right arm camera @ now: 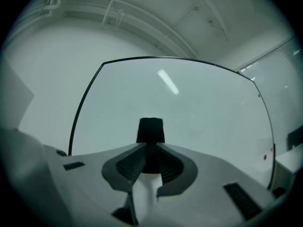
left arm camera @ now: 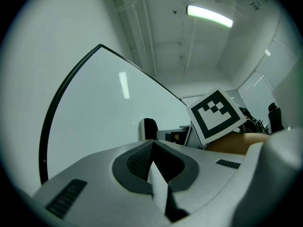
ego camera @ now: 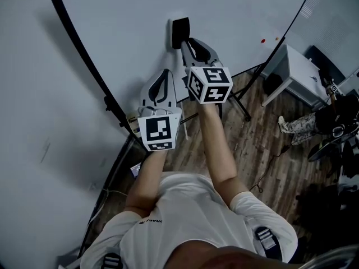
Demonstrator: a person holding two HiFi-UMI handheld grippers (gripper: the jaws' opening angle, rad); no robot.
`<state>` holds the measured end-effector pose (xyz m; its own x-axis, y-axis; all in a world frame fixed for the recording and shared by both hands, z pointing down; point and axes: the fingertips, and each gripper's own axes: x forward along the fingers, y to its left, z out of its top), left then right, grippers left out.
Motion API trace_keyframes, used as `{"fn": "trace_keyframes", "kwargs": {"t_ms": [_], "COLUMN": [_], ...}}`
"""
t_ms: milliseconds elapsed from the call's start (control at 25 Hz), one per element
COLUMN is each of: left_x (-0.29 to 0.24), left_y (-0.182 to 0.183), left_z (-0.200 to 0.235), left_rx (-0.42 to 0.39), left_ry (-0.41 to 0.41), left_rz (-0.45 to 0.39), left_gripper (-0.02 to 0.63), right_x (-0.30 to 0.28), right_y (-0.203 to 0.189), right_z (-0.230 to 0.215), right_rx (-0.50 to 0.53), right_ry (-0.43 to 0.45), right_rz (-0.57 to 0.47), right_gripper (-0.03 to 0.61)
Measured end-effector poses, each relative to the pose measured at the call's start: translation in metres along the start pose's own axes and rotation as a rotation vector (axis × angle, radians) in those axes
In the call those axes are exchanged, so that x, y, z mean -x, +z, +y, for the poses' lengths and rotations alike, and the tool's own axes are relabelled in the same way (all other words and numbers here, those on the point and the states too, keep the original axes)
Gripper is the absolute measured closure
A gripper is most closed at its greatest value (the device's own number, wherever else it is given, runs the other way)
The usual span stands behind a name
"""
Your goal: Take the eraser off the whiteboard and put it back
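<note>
A black eraser (ego camera: 180, 29) sits on the whiteboard (ego camera: 129, 21), above both grippers in the head view. My right gripper (ego camera: 185, 42) reaches up to it and is shut on the eraser's lower end. In the right gripper view the eraser (right arm camera: 150, 129) sticks up from between the two pads, with the gripper (right arm camera: 150, 150) clasping its base against the whiteboard (right arm camera: 199, 108). My left gripper (ego camera: 166, 72) hangs lower and to the left, shut with nothing in it. Its own view shows the pads (left arm camera: 142, 157) meeting, and the eraser (left arm camera: 149, 128) beyond them.
The board's black frame (ego camera: 84, 55) and stand legs (ego camera: 244, 108) run down to a wooden floor (ego camera: 252, 144). A white table (ego camera: 300, 66) stands at the right, with a seated person's legs (ego camera: 297, 125) beside it. Small red magnets (ego camera: 262, 40) dot the board's right side.
</note>
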<state>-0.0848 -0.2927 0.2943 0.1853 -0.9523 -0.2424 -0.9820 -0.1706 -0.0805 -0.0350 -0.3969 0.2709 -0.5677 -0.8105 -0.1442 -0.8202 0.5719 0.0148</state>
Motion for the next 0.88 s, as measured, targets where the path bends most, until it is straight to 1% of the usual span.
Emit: {"fn": "trace_keyframes", "kwargs": {"t_ms": [320,880], "left_x": [0.004,0.011], "left_y": [0.001,0.005], "left_z": [-0.005,-0.016], "left_rx": [-0.004,0.009], "left_ry": [-0.011,-0.035], "left_rz": [0.000,-0.006], "left_gripper": [0.611,0.611], "right_x": [0.016,0.052], "right_y": [0.000,-0.003], "right_z": [0.006,0.015], "right_rx": [0.005,0.025], "right_ry": [0.008,0.017], "right_rz": [-0.010,-0.032], "right_gripper": [0.565,0.565]}}
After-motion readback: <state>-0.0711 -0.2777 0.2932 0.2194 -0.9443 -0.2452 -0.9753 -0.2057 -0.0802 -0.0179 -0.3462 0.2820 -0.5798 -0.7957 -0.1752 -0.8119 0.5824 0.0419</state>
